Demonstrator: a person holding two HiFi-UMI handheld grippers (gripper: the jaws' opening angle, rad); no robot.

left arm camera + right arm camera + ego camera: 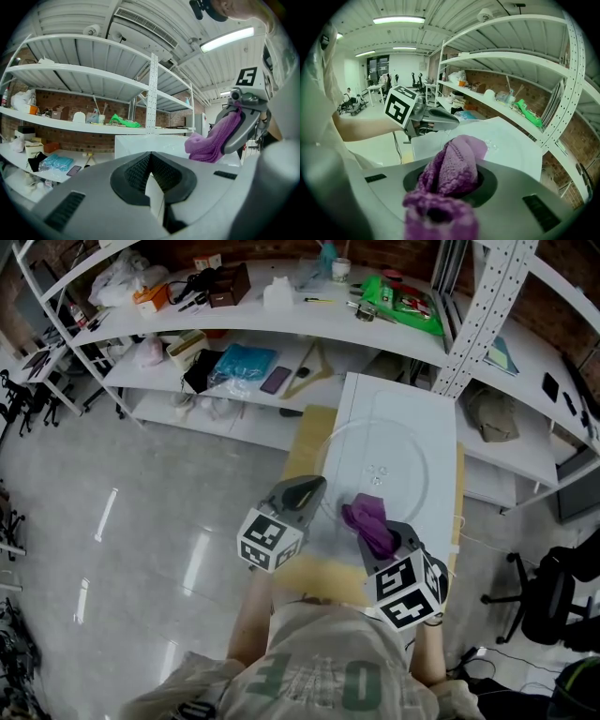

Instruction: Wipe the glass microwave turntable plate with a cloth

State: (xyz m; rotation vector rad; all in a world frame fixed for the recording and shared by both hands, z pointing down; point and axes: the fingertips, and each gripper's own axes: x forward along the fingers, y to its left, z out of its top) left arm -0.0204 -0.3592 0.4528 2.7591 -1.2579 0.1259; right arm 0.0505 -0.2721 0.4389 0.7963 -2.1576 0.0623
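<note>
The clear glass turntable plate (pixel 375 451) lies flat on a white box top (pixel 412 399); it also shows in the right gripper view (pixel 508 140). My right gripper (pixel 378 531) is shut on a bunched purple cloth (pixel 368 517), which hangs over the plate's near rim. That cloth fills the jaws of the right gripper (pixel 452 180) as a knitted wad (pixel 452 164). My left gripper (pixel 311 486) is shut, its tip at the plate's left rim. In the left gripper view its pads (pixel 140 171) meet, with only a pale sliver in the seam, and the cloth (pixel 211 140) shows at right.
The white box sits on a tan table (pixel 305 442) against white metal shelving (pixel 281 320) cluttered with boxes, bags and a green packet (pixel 403 301). A shelf upright (pixel 478 324) rises behind the box. A dark office chair (pixel 553 596) stands at the right, shiny floor at the left.
</note>
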